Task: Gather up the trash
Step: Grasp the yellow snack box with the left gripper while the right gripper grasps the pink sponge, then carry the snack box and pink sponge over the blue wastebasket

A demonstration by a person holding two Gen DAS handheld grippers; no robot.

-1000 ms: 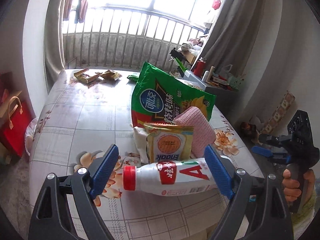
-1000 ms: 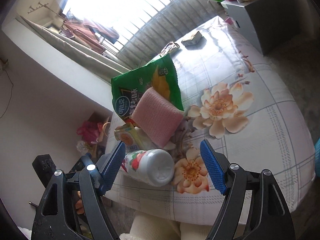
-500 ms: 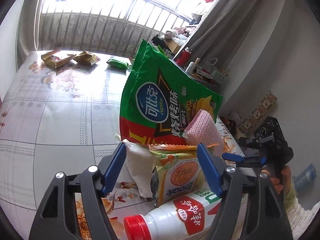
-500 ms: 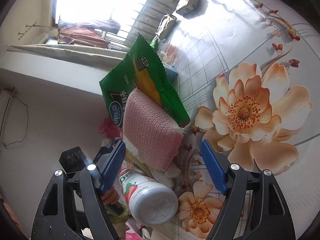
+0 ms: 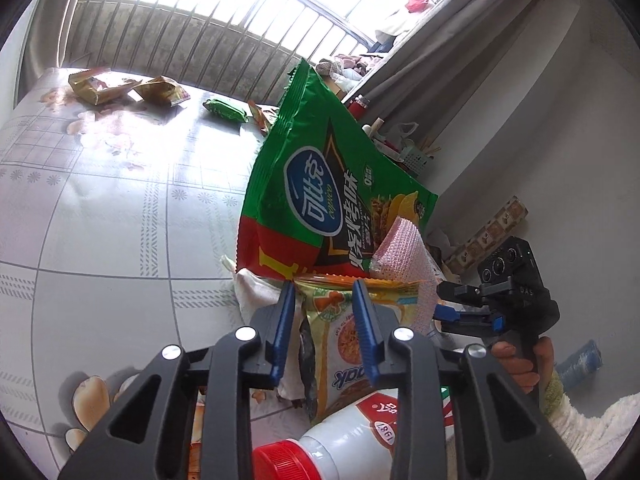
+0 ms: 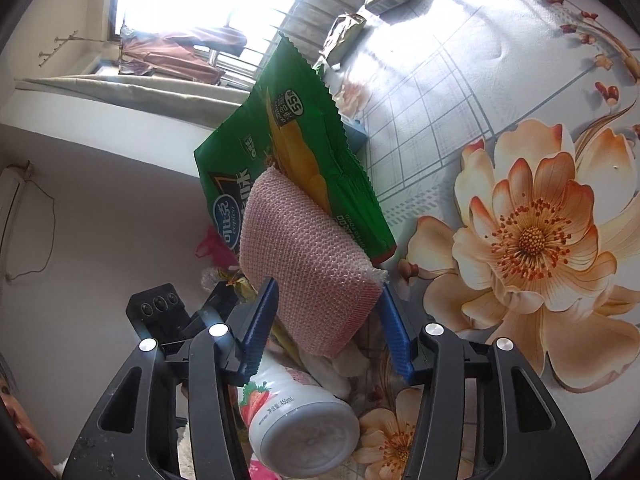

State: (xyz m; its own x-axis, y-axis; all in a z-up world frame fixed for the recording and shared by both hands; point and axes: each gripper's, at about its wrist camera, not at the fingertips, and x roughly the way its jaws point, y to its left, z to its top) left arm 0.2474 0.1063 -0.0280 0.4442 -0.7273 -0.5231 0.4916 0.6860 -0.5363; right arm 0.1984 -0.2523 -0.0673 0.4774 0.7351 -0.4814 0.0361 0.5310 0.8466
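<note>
Crinkled foil wrapper [image 5: 352, 340], yellow and printed with noodles, stands pinched at its top edge between the ribbed blue jaws of the left gripper [image 5: 324, 292]; the right gripper [image 6: 326, 300] is clamped on a knitted pink sponge [image 6: 304, 256] that leans on a glossy green chip bag [image 5: 320, 184]. A smooth white plastic bottle [image 6: 298, 428] with a red cap [image 5: 286, 462] lies below both on the flowered, gridded surface [image 5: 100, 208]; more crumpled wrappers [image 5: 124, 88] sit near its far edge.

Bottle [image 5: 352, 436] cut off by lower frame edge.
</note>
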